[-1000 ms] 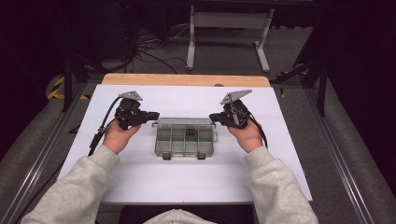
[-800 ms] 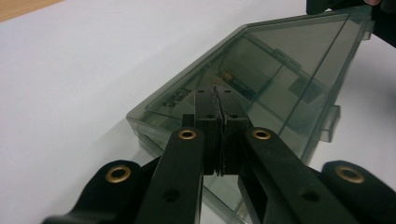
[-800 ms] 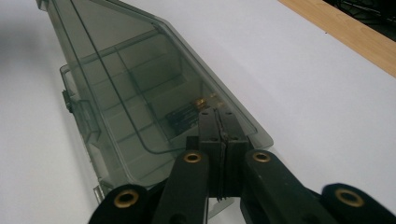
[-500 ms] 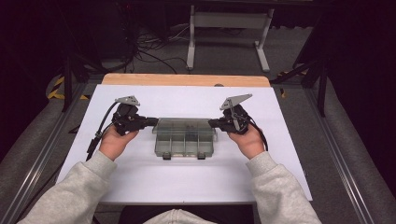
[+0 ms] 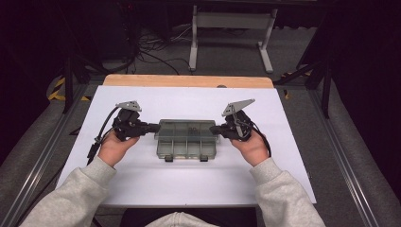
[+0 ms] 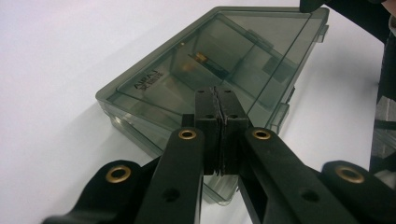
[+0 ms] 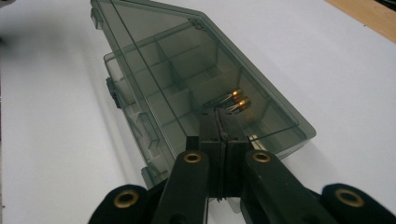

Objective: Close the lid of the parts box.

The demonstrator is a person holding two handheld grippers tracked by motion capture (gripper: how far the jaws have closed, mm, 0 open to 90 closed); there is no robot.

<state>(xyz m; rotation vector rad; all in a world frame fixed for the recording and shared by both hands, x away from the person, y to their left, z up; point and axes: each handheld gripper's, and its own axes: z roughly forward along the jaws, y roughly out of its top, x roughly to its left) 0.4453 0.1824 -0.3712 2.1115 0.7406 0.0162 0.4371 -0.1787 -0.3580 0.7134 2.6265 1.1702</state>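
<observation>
A smoky clear compartment box [image 5: 187, 138] lies flat in the middle of the white table top [image 5: 198, 184], its lid down and two latches on its near edge. My left gripper [image 5: 153, 126] is shut with nothing between its pads, its tip at the box's left end. In the left gripper view the closed tip [image 6: 220, 100] lies over the edge of the box's lid [image 6: 210, 65]. My right gripper [image 5: 213, 128] is also shut and empty at the right end. Its tip [image 7: 219, 116] points over the box [image 7: 187, 70], near two small brass-tipped parts [image 7: 236, 100] in one compartment.
White sheet covers the table, and a bare wooden strip [image 5: 189, 81] runs along its far edge. Metal rails [image 5: 42, 156] flank the table on both sides. A stand's legs [image 5: 227, 42] and cables lie on the floor beyond.
Both hands have drawn slightly toward the near side, with the tips staying at the box's two ends. The box has not moved, and both grippers stay shut.
</observation>
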